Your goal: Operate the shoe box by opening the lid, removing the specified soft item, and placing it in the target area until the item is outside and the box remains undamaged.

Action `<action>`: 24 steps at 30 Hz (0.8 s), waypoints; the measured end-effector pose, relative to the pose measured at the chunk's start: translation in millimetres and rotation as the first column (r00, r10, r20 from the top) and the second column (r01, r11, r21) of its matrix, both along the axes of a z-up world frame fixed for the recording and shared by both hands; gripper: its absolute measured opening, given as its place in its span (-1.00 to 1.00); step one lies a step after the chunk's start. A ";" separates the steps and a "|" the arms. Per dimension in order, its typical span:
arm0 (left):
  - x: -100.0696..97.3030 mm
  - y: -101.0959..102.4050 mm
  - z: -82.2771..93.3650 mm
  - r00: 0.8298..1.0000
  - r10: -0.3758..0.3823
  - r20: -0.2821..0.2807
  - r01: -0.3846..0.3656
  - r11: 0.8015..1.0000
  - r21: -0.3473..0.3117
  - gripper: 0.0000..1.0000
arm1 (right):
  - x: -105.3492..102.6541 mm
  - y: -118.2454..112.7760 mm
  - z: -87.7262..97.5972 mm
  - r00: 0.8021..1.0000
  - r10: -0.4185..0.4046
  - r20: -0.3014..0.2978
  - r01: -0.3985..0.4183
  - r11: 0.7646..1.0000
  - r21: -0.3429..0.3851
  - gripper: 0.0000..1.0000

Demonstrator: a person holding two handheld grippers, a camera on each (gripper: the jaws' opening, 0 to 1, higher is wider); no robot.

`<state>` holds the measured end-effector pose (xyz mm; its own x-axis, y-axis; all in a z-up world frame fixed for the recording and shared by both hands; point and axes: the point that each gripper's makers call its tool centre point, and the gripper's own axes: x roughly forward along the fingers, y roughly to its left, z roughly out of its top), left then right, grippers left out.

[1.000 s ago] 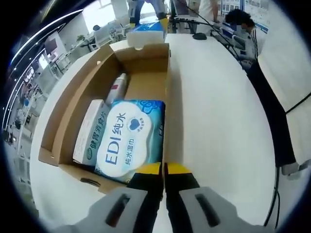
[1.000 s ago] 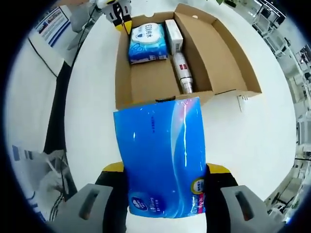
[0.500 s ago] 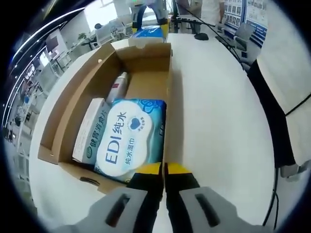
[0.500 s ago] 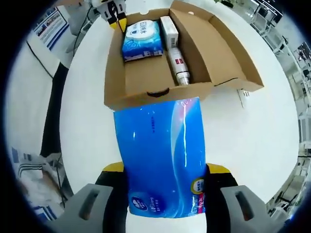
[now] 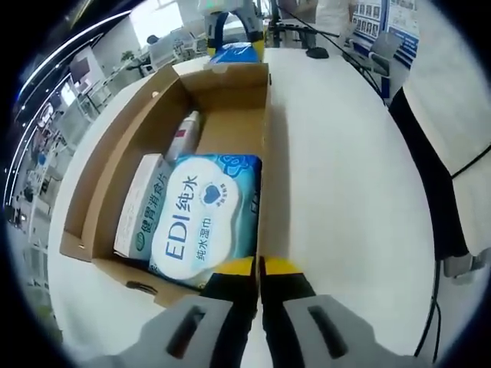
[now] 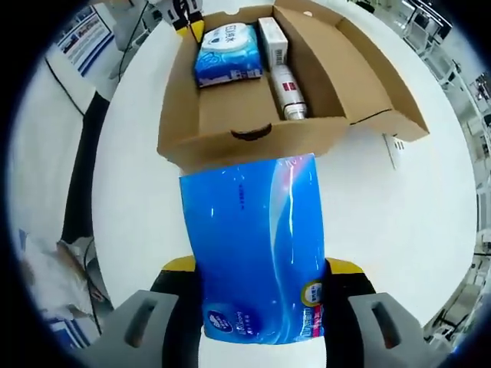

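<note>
The open cardboard shoe box (image 5: 107, 165) lies on a white table. Inside are a blue-and-white wet wipes pack (image 5: 203, 218), a white carton (image 5: 142, 211) and a white bottle (image 5: 184, 138). My left gripper (image 5: 258, 267) is shut at the box's near right wall, and the cardboard edge runs into its jaws. From the other side I see the box (image 6: 230, 111), the wipes (image 6: 229, 52), the bottle (image 6: 290, 92) and the left gripper (image 6: 186, 14). My right gripper (image 6: 261, 267) is shut on a soft blue pack (image 6: 257, 245), held outside the box before its end wall. That pack (image 5: 236, 52) shows beyond the far wall.
The white table (image 5: 345, 192) stretches wide to the right of the box. A dark strap (image 5: 430, 176) hangs along its edge. A small white tag (image 6: 395, 149) lies on the table beside the box. Desks and people stand in the background.
The right gripper has drawn the blue pack a little further from the box's end wall and lower. The left gripper stays at the box's wall.
</note>
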<state>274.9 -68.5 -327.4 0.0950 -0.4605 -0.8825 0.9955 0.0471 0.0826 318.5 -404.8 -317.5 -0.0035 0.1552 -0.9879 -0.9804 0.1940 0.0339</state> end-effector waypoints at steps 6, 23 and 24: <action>0.1 0.0 0.4 1.000 0.008 -0.001 -0.008 1.000 0.001 -0.99 | 0.0 -1.0 -4.6 1.000 0.016 -0.003 -0.016 1.000 -0.001 0.21; -0.4 0.4 0.3 1.000 0.007 0.001 -0.007 1.000 0.005 -0.99 | -2.5 0.4 -17.6 1.000 0.015 -0.026 -0.015 1.000 0.006 0.21; -0.7 0.3 0.5 1.000 0.008 0.001 -0.008 1.000 0.004 -0.99 | -2.3 0.6 -17.7 1.000 0.017 -0.025 -0.017 1.000 0.008 0.21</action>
<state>274.2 -68.2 -326.9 0.0997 -0.4561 -0.8843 0.9950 0.0545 0.0841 316.2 -404.2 -335.3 -0.0306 0.1626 -0.9862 -0.9825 0.1767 0.0596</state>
